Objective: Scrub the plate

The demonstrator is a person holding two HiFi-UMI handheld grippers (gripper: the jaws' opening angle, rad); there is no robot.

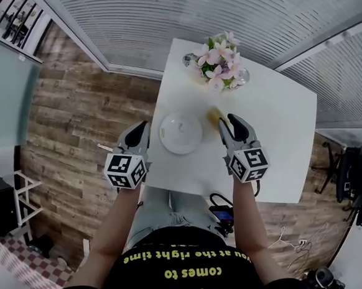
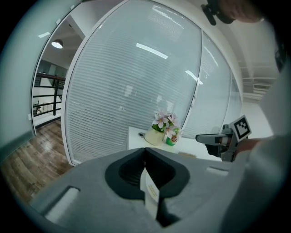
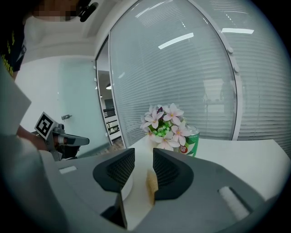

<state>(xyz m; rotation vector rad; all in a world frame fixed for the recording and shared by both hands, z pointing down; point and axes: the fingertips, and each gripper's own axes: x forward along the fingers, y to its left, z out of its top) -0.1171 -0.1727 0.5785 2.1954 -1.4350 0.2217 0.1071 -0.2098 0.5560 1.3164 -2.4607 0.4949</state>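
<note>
Two claws hover at the near side of the white worktop [image 1: 279, 120]: left claw [image 1: 143, 126] clenched, just left of the plate [image 1: 180, 132]; right claw [image 1: 229, 119] released, gripping nothing, the yellow sponge [image 1: 214, 115] just past its tips, right of the plate. Judgement: set the right claw squarely astride the sponge and close firmly before scrubbing, and brace the plate's rim with the left claw so it cannot slide.

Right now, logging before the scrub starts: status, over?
Left gripper shut, empty. Right gripper open, near yellow sponge. Plate untouched between them. Path clear.
</note>
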